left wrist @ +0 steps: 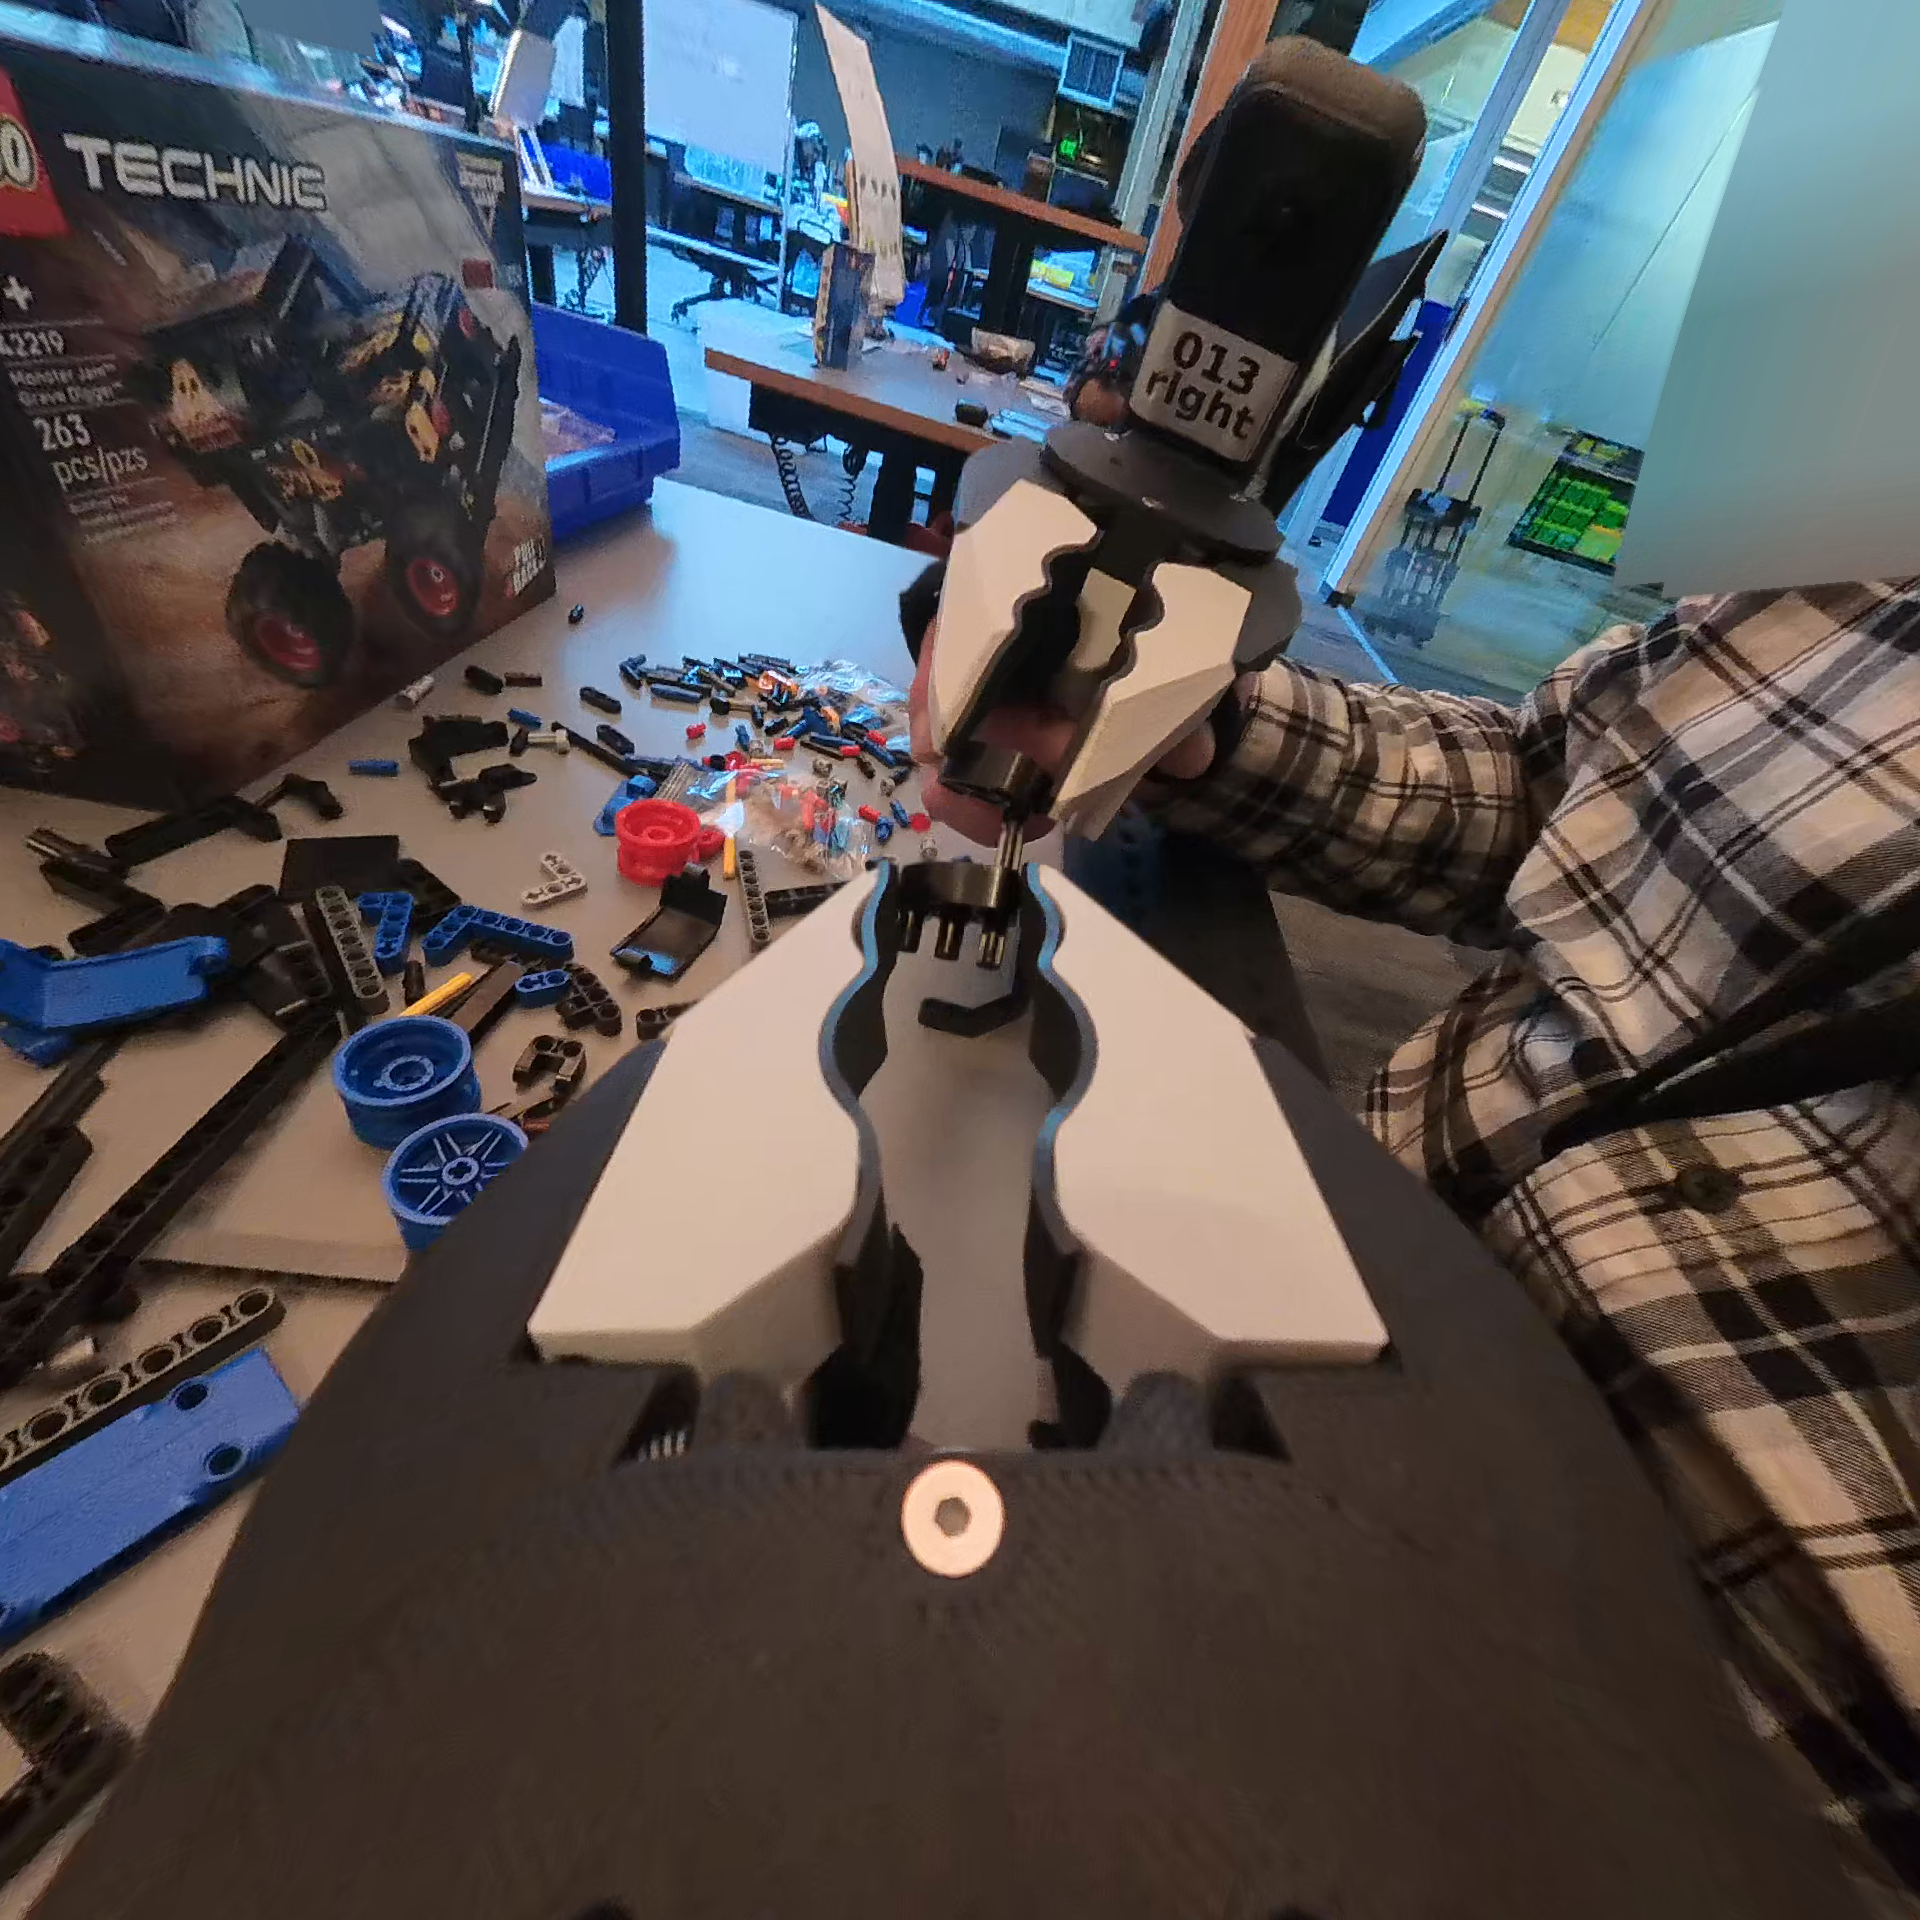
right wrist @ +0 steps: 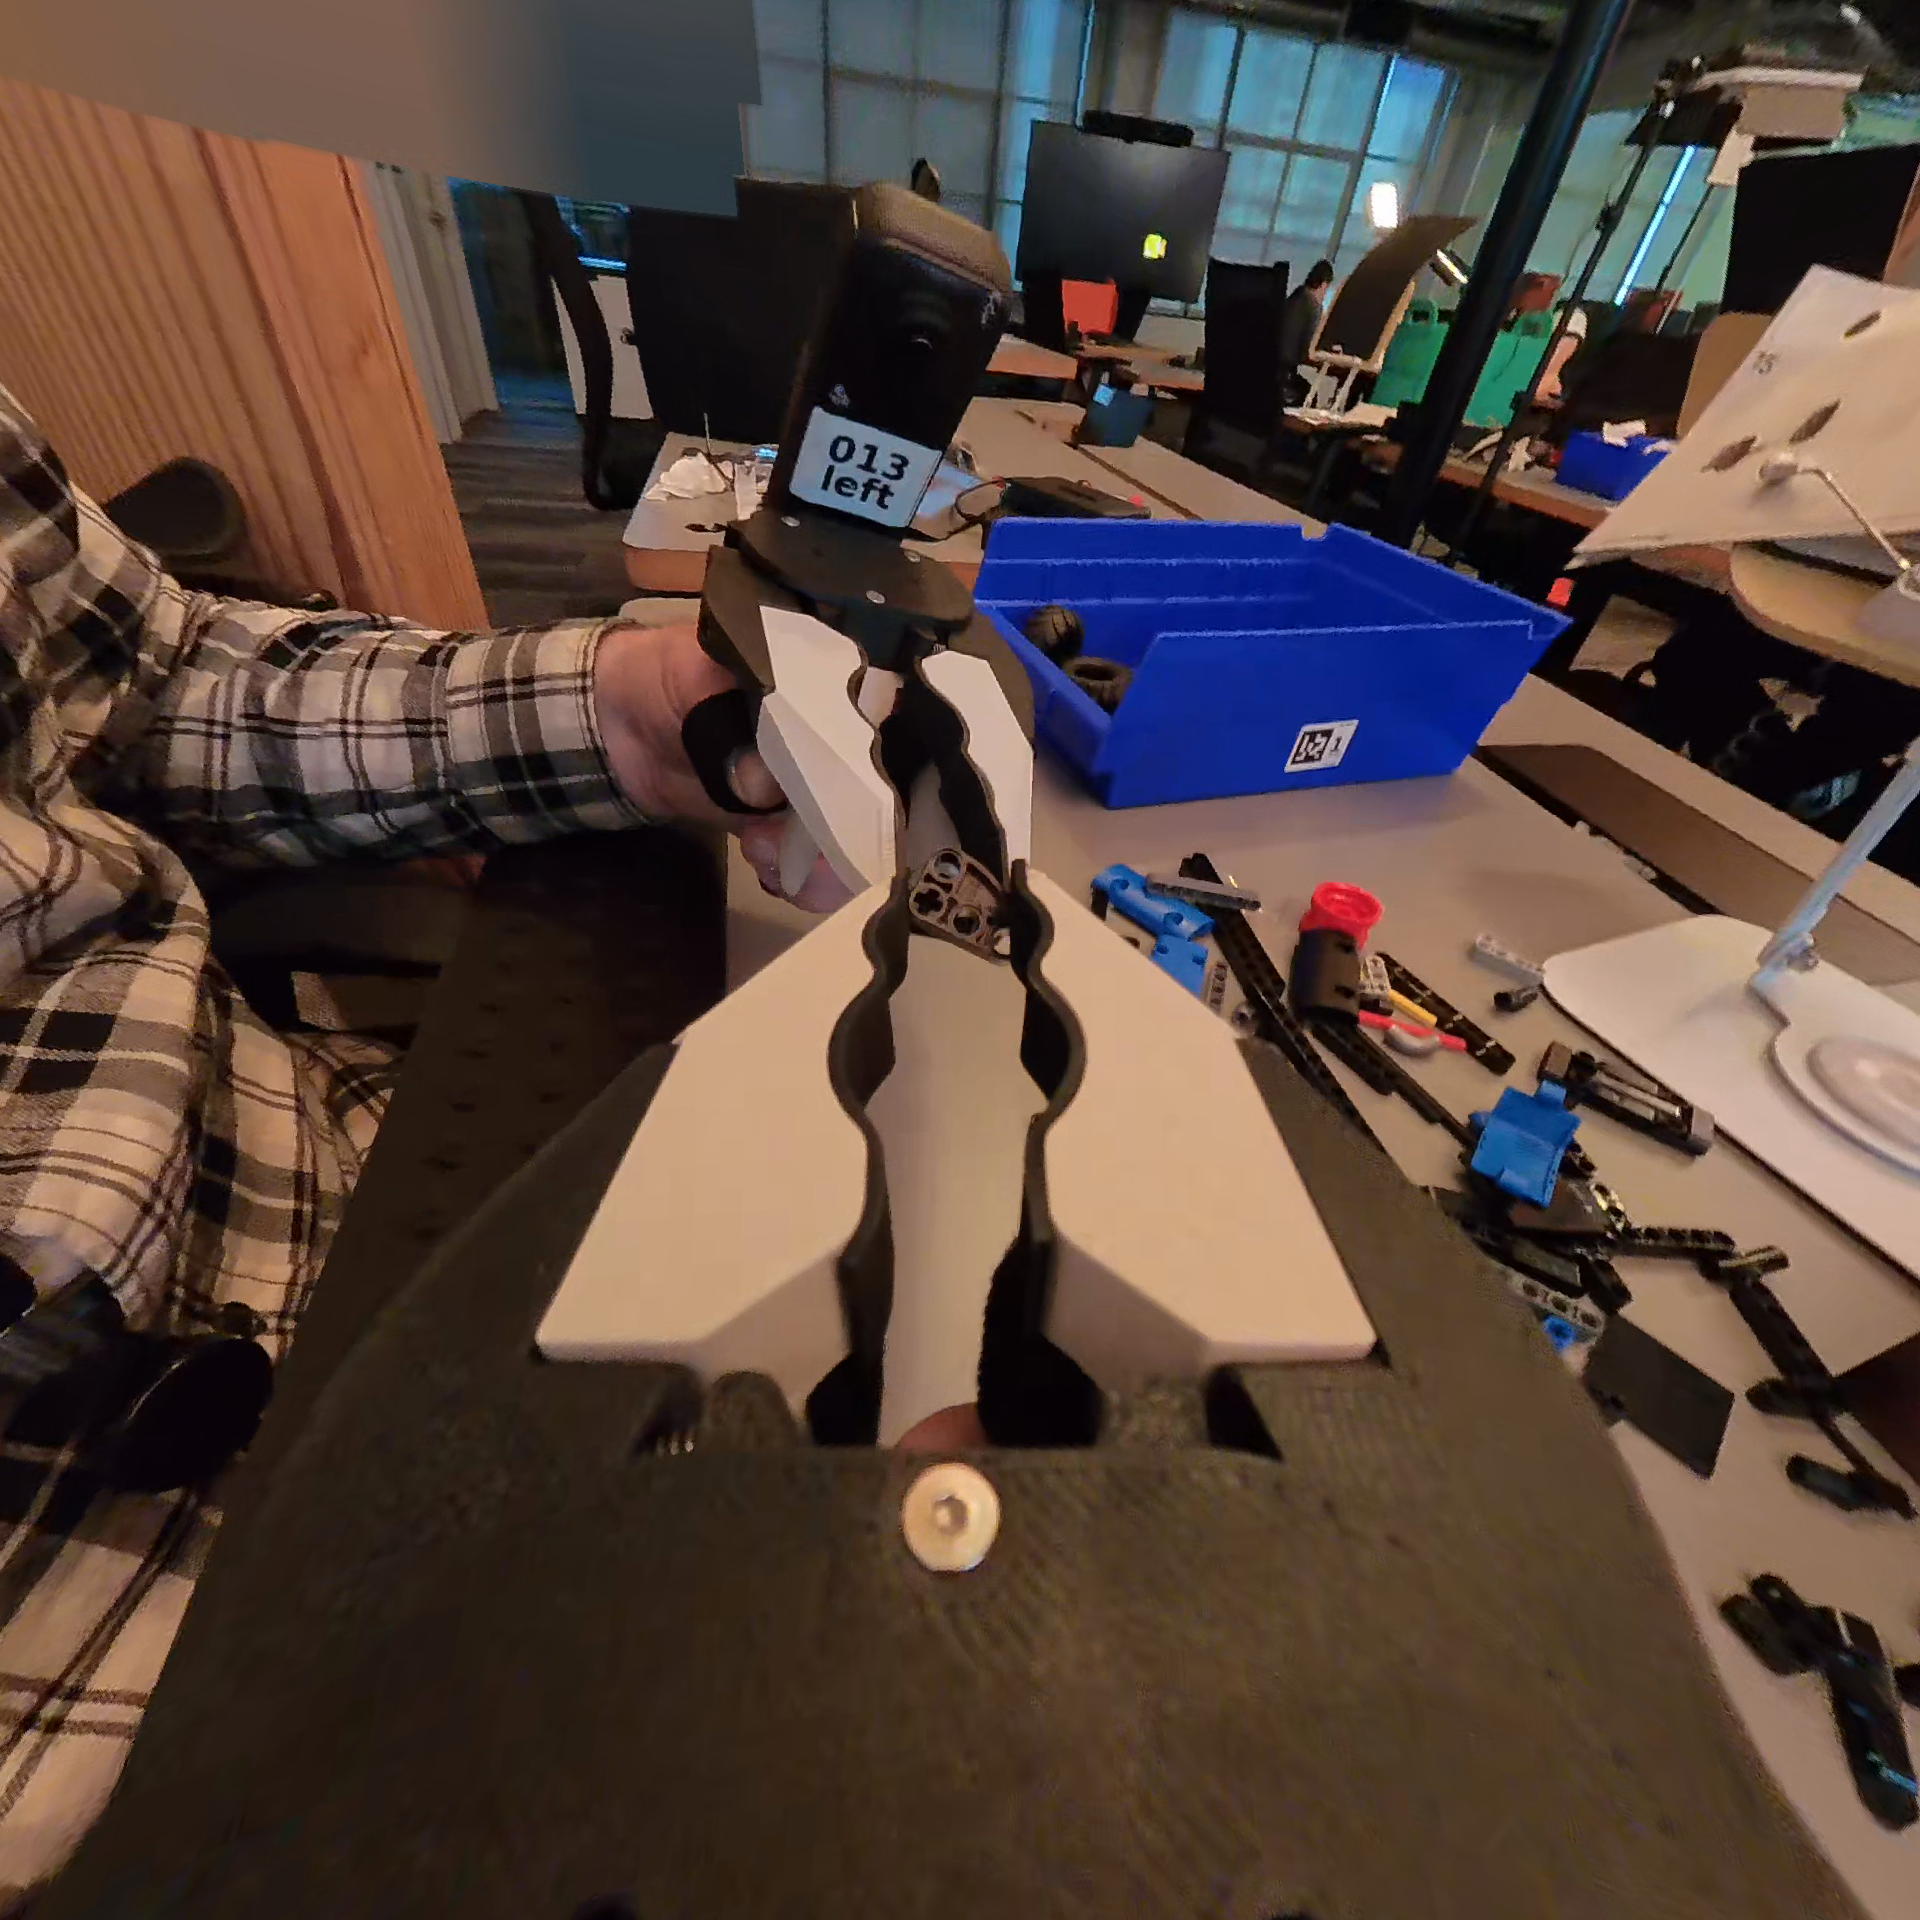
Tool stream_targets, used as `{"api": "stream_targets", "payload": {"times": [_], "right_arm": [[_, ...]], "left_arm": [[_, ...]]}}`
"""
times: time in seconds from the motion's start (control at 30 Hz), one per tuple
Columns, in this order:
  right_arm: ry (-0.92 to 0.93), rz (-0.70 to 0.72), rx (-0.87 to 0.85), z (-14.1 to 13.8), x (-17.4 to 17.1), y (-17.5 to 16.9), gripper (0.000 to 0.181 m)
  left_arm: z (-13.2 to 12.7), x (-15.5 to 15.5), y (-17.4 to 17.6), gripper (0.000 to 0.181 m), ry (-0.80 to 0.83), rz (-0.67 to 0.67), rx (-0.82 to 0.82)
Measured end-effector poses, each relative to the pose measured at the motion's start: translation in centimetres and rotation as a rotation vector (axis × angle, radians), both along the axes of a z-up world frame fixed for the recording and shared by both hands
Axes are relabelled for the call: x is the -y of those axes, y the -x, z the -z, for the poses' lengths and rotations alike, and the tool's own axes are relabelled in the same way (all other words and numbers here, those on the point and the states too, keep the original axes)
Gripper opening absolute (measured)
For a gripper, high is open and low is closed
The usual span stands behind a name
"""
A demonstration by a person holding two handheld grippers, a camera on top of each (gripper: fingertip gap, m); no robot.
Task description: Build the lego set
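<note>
My left gripper (left wrist: pixel 961 888) is shut on a small black triangular Lego piece (left wrist: pixel 948 914) with pins sticking out of it, held above the table. My right gripper (left wrist: pixel 1013 795) comes down from above, tip to tip with the left. It is shut on a black round part (left wrist: pixel 987 774) with a short axle (left wrist: pixel 1008 842) that reaches the triangular piece. In the right wrist view the holed triangular piece (right wrist: pixel 956 904) shows face-on between my right gripper's (right wrist: pixel 954 894) tips, with the left gripper (right wrist: pixel 920 873) just behind it. The round part is hidden there.
The Lego box (left wrist: pixel 260 416) stands at far left. Loose black, blue and red parts, two blue wheels (left wrist: pixel 405 1081) and a red wheel (left wrist: pixel 655 836) litter the table (left wrist: pixel 727 582). A blue bin (right wrist: pixel 1247 665) holds black tyres. A white stand base (right wrist: pixel 1714 997) sits at right. Only a small space, under 4 cm, lies between the two pairs of fingers.
</note>
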State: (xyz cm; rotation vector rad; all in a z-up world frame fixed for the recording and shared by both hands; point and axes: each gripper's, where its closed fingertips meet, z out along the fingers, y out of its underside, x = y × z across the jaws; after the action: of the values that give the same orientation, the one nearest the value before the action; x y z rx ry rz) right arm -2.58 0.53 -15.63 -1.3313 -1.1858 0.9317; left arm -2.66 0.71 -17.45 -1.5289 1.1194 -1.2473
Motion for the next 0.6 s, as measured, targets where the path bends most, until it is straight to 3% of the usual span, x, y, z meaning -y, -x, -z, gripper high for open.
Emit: {"api": "stream_targets", "payload": {"times": [0.6], "right_arm": [[-0.086, -0.069, 0.005, -1.5, 0.5, 1.2, 0.017]], "left_arm": [[-0.9, 0.2, 0.4, 0.021, -0.020, 0.019, 0.076]]}}
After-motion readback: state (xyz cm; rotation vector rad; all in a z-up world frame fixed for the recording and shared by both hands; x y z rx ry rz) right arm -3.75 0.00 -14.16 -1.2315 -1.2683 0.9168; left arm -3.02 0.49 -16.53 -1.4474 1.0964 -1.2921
